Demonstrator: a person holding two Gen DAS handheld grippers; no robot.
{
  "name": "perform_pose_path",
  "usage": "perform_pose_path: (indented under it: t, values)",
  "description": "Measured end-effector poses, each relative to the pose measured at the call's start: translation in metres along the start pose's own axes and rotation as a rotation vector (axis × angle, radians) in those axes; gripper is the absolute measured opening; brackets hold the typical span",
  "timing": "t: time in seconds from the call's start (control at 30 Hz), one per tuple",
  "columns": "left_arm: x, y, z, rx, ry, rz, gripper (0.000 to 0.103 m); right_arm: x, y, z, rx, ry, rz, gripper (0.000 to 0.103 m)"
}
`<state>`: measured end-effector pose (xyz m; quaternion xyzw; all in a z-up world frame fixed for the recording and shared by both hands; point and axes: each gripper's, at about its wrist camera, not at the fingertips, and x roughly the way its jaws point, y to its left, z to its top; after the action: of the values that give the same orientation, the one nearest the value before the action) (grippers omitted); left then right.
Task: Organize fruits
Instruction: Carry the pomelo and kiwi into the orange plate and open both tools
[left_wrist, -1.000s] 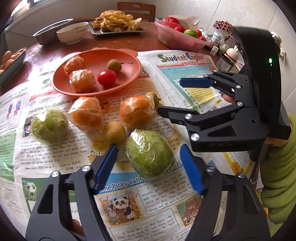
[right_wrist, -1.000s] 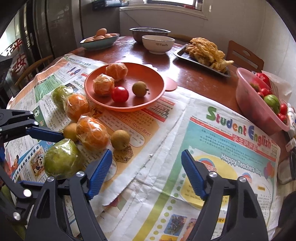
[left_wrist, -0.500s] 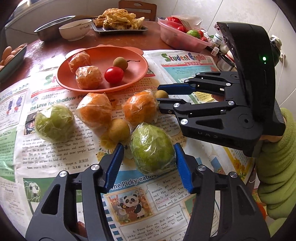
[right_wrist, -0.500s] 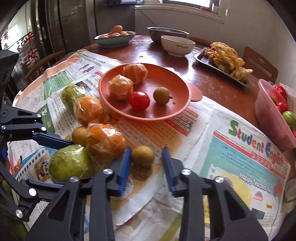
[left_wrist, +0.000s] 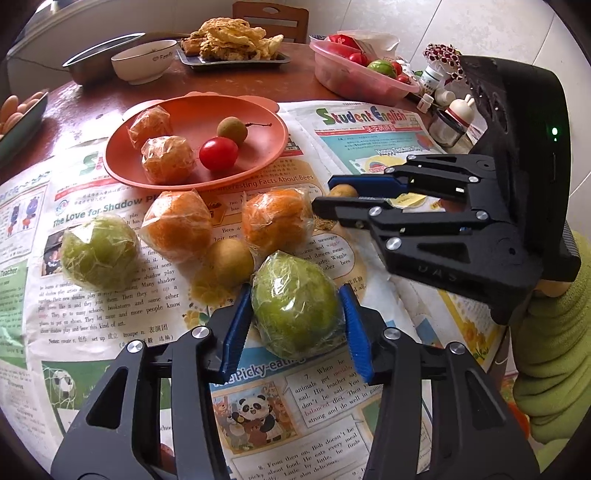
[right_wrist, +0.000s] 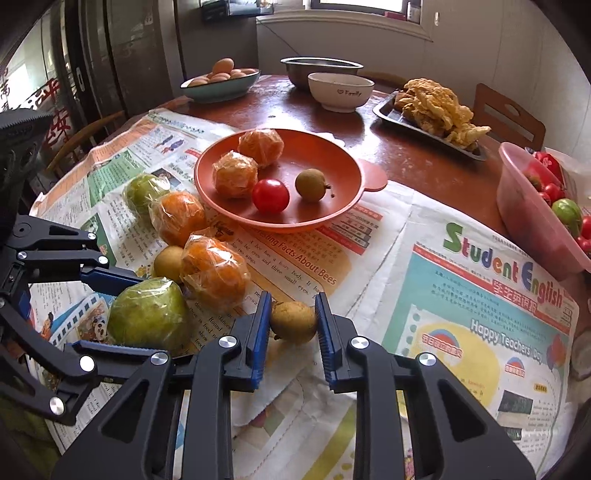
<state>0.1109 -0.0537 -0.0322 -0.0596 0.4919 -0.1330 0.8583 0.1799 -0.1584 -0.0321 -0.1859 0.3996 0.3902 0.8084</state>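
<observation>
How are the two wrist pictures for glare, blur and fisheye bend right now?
Left wrist view: sharp, with window glare washing out the brown tabletop at upper left and sheen on the wrapped green fruit. Right wrist view: sharp too, bright window at top, dark cabinet side at left. Both bend strongly near the rim and have black corners.
</observation>
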Motion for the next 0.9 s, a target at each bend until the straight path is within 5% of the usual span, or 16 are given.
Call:
perform_pose_path:
  t: [0.43, 0.9]
  values:
    - [-0.032, 0.004, 0.007, -0.007, -0.061, -0.002, 0.038, -0.019, -0.003, 0.011, 0.018, -0.054, -0.003, 0.023]
    - [-0.039, 0.044, 0.057, -0.024, -0.095, 0.047, 0.038, -0.014, -0.004, 0.048, 0.010, -0.096, 0.014, 0.023]
